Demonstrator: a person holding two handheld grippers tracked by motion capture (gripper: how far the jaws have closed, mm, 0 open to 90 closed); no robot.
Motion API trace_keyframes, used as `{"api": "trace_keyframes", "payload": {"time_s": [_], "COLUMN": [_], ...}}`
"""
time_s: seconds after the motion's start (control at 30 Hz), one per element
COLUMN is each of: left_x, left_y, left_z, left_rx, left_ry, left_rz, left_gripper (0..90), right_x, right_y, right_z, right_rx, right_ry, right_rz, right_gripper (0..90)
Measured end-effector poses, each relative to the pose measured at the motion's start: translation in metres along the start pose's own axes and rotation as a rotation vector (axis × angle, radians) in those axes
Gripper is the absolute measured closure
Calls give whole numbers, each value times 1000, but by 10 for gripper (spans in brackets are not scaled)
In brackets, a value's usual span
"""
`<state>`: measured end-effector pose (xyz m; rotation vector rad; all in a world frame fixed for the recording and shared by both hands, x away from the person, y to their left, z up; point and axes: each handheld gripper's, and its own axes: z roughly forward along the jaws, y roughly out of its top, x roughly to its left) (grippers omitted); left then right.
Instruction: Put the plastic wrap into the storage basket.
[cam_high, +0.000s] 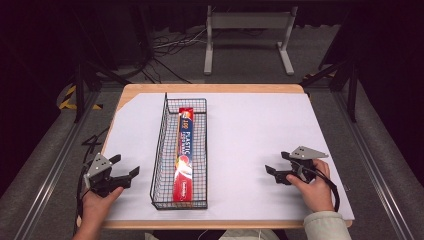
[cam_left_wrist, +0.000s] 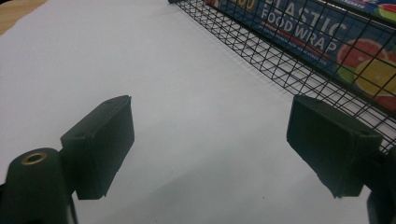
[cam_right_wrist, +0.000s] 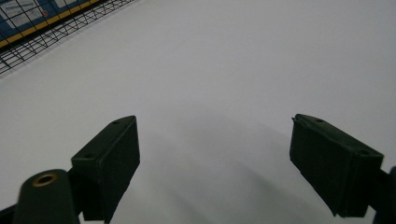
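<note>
A long box of plastic food wrap (cam_high: 185, 152) lies lengthwise inside a black wire basket (cam_high: 161, 145) on the white table cover. In the left gripper view the box (cam_left_wrist: 299, 35) shows through the basket's mesh (cam_left_wrist: 261, 56) at the upper right. My left gripper (cam_high: 125, 166) rests at the table's left front, left of the basket, open with nothing between its jaws. My right gripper (cam_high: 276, 163) sits at the right front, well apart from the basket, also open and empty. The right gripper view shows a corner of the basket (cam_right_wrist: 42, 32) at its upper left.
A white sheet (cam_high: 250, 140) covers most of the wooden table (cam_high: 210, 88). Beyond the far edge stand a white metal frame (cam_high: 247, 35) and loose cables (cam_high: 170, 45) on the floor. Dark frame legs (cam_high: 80, 85) flank the table.
</note>
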<state>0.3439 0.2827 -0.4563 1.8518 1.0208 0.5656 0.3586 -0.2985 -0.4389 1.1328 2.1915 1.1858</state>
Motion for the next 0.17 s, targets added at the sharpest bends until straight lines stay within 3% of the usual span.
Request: {"api": "trace_keyframes", "payload": {"time_s": [0.17], "left_x": [2], "left_y": [-2], "left_z": [-3], "left_rx": [-36], "left_ry": [-17], "left_rz": [-24], "left_gripper": [155], "right_x": [0], "right_y": [-4], "right_z": [-4], "right_rx": [-32], "right_ry": [-4], "right_rz": [1], "right_gripper": [168]}}
